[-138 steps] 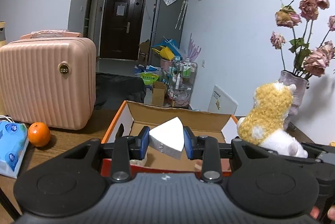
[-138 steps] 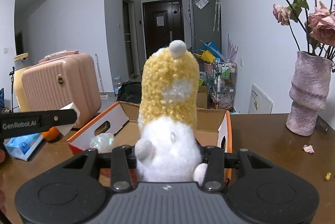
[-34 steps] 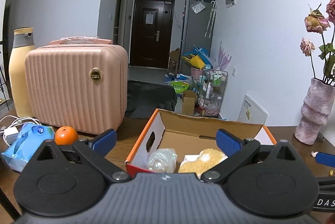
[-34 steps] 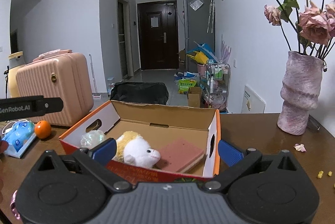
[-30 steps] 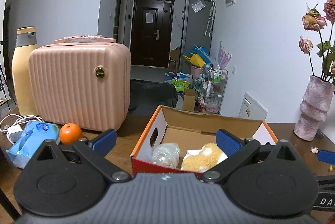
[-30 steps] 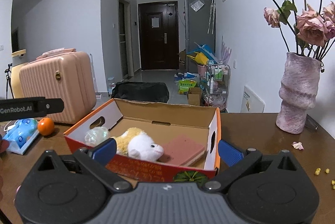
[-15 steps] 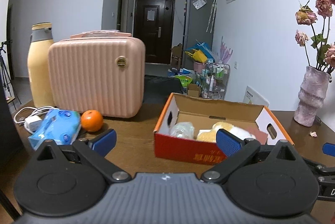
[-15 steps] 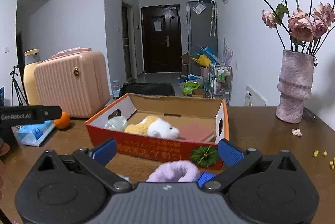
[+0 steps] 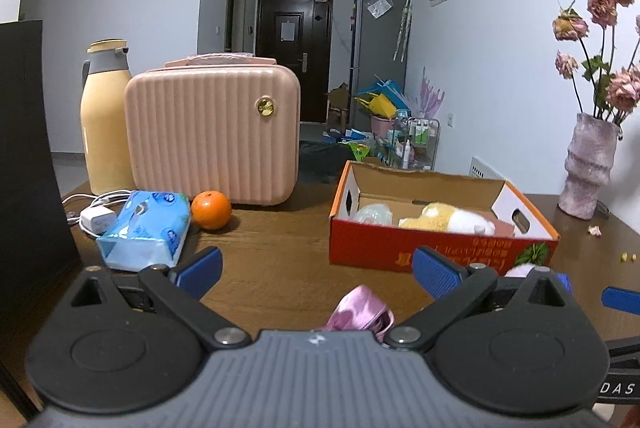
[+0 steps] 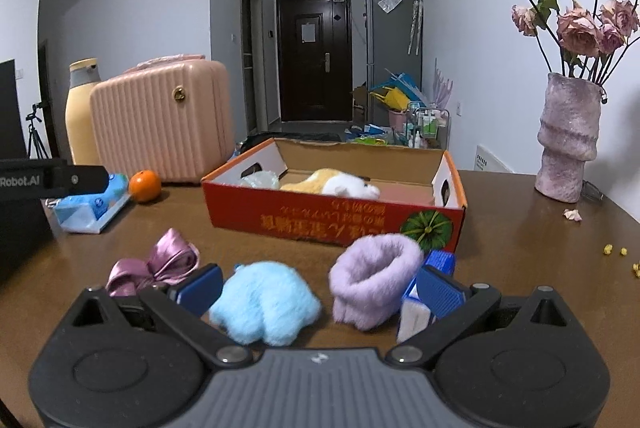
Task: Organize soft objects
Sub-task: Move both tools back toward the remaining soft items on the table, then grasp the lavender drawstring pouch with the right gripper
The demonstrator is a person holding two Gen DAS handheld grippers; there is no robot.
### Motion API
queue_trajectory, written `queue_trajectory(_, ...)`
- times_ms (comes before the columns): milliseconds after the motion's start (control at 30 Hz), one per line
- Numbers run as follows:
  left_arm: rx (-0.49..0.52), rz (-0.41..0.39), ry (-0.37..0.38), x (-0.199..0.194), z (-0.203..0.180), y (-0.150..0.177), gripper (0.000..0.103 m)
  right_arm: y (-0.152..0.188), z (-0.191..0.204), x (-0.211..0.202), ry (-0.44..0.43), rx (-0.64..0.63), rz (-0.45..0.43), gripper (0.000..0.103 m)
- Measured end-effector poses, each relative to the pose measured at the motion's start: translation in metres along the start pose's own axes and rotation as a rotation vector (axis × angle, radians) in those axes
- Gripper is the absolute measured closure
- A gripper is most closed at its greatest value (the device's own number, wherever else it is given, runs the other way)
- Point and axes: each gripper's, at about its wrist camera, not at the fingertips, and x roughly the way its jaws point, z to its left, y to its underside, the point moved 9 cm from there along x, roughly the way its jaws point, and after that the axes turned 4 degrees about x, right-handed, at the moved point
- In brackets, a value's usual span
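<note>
On the brown table, an orange cardboard box is seen with a yellow-and-white plush toy and a clear crinkled bag lying inside. Nearer the right gripper, whose jaws are spread wide with nothing held, a fluffy blue piece and a lilac knit cuff are laid side by side. The left gripper is likewise held wide open above a pink satin bow.
</note>
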Motion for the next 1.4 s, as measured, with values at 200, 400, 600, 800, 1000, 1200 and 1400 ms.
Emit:
queue_trajectory(200, 0.004, 0.011, 0.027, -0.008, 0.010, 0.017, 0.000, 0.013, 0.014, -0.006, -0.014, 0.015, 0.005, 0.000)
queue_trajectory(400, 0.004, 0.026, 0.045, -0.011, 0.018, 0.030, 0.000, 0.026, 0.030, -0.010, -0.017, 0.000, 0.017, 0.000)
queue_trajectory(600, -0.005, 0.015, 0.073, -0.019, 0.028, 0.036, 0.000, 0.036, 0.043, -0.011, -0.021, -0.009, 0.034, 0.000)
queue_trajectory(800, 0.009, 0.022, 0.102, -0.023, 0.031, 0.042, 0.000, 0.054, 0.057, -0.012, -0.011, -0.022, 0.071, 0.000)
queue_trajectory(1000, 0.052, 0.045, 0.116, -0.022, 0.031, 0.054, 0.000, 0.065, 0.069, -0.013, -0.010, -0.024, 0.100, 0.000)
queue_trajectory(1200, 0.071, 0.061, 0.116, -0.021, 0.036, 0.062, 0.000, 0.074, 0.082, -0.004, -0.019, -0.029, 0.137, 0.000)
queue_trajectory(1400, 0.086, 0.090, 0.102, -0.015, 0.046, 0.070, 0.000, 0.083, 0.098, 0.014, -0.027, -0.071, 0.187, 0.000)
